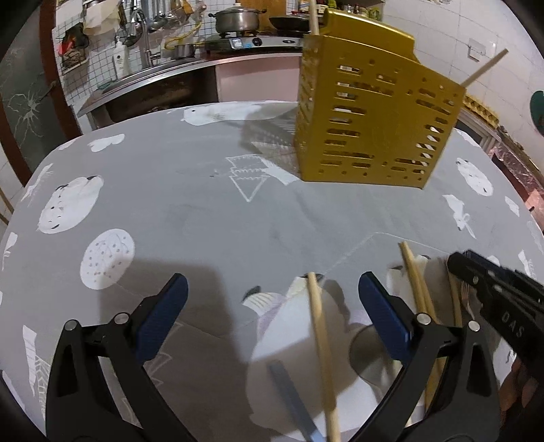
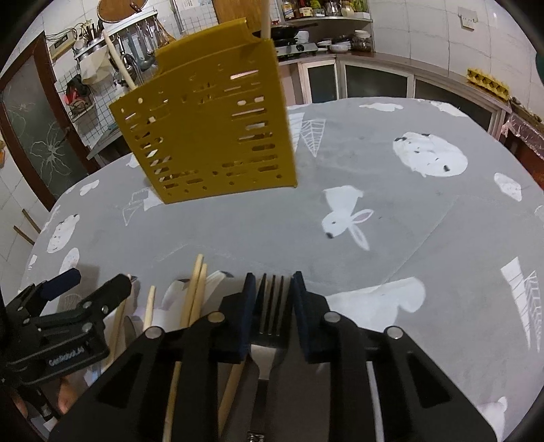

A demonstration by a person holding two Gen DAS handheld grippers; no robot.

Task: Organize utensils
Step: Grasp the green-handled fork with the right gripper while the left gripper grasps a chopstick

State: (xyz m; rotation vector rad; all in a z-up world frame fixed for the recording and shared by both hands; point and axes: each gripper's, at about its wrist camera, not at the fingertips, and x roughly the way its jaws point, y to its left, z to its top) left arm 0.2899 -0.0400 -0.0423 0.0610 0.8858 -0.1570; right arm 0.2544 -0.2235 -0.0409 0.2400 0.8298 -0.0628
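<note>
The right gripper (image 2: 272, 292) has its two blue-padded fingers (image 2: 250, 299) closed in on a metal fork (image 2: 271, 306), whose tines poke out between the pads toward twelve o'clock in the right wrist view. The left gripper (image 1: 272, 295) holds its fingers (image 1: 170, 306) wide apart over the table with nothing between the pads; a single wooden chopstick (image 1: 321, 346) lies on the cloth beneath the gap, running from about twelve to six o'clock.

At nine to ten o'clock of the fork lie more loose chopsticks (image 2: 197, 289), side by side on the cloth between the two grippers. In the left wrist view the same sticks (image 1: 416, 282) sit at three o'clock, just beside the right gripper's black body (image 1: 503, 299).

Farther out, toward twelve o'clock, stands the yellow perforated utensil holder (image 1: 370, 122), upright on the table, with two chopsticks rising from its top (image 2: 119, 61). All rests on a grey tablecloth (image 1: 204, 221) printed with white animals and trees. Beyond the table's edge is a kitchen counter with a steel pot (image 1: 238, 18) on a stove.
</note>
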